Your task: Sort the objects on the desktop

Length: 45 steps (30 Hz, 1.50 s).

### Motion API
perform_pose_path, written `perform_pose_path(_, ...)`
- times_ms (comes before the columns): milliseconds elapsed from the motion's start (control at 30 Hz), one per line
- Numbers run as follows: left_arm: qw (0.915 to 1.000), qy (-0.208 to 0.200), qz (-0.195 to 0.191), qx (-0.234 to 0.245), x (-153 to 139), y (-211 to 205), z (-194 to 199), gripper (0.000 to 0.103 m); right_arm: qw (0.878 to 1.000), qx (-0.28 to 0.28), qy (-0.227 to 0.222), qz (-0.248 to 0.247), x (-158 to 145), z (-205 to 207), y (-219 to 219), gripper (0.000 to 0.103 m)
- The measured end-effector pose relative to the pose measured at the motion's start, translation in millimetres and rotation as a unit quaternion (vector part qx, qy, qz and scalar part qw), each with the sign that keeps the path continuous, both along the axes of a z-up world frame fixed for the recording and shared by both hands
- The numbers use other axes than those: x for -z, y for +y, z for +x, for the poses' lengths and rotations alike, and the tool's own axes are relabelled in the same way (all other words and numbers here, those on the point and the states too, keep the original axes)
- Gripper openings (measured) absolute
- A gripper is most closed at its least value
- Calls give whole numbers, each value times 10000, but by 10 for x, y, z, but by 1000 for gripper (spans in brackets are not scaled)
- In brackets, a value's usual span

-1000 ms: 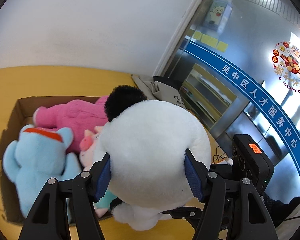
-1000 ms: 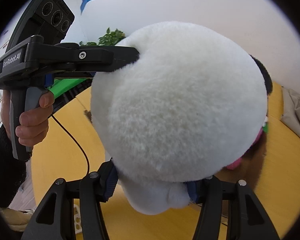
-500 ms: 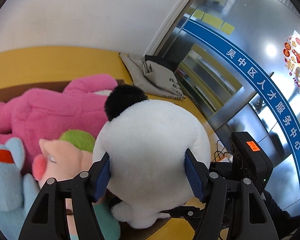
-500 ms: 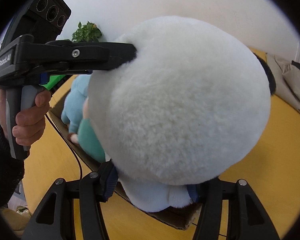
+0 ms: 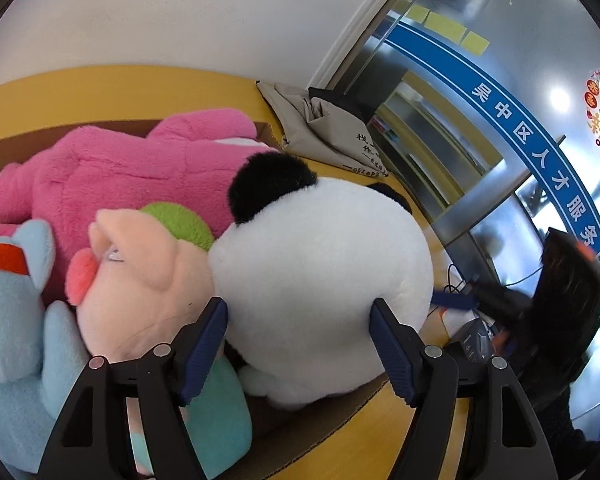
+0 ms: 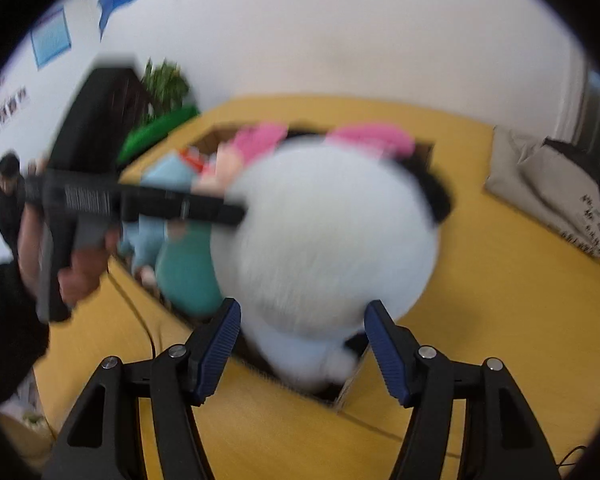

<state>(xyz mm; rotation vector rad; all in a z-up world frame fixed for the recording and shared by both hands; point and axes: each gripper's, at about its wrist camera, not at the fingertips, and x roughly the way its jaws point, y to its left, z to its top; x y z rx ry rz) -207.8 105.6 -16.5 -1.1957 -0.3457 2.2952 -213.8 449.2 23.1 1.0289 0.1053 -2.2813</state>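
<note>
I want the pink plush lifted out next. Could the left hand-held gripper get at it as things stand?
Probably not directly. The white panda plush sits between the left hand-held gripper fingers, and the pig plush lies in front of the pink plush in the cardboard box. From above it looks free.

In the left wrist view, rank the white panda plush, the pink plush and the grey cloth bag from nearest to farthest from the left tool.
1. white panda plush, right between the fingers of the left tool.
2. pink plush, behind and to the left, in the cardboard box.
3. grey cloth bag, farthest, on the yellow table by the wall.
</note>
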Motion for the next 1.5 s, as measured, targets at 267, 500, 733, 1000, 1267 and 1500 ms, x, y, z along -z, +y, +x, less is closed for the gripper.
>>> perform_pose_path(267, 9986, 237, -310, -367, -177, -344, 286, 74, 9985, 309, 184, 403, 15, -293, -1037, 64)
perform_pose_path(500, 9933, 363, -718, -835, -187, -876, 704, 74, 9968, 484, 9, 639, 327, 190, -1728, 65)
perform_pose_path(733, 9747, 336, -1360, -1741, -168, -1391, 1194, 88, 9867, 1292, 581, 797, 223, 540, -1947, 83)
perform_pose_path(1000, 9581, 430, -1726, -2245, -216, -1540, 1767, 103, 9784, 1665, 1104, 536, 29, 1565, -2315, 103)
perform_pose_path(1267, 9533, 506, -1880, -2309, -224, -1448, 2197, 103, 9748, 1936, 960, 543, 104, 2012, -2566, 103)
perform_pose_path(1500, 9554, 656, -1678, -2339, -253, -1392, 2374, 103, 9700, 2011, 1137, 759, 41, 2105, -2685, 103)
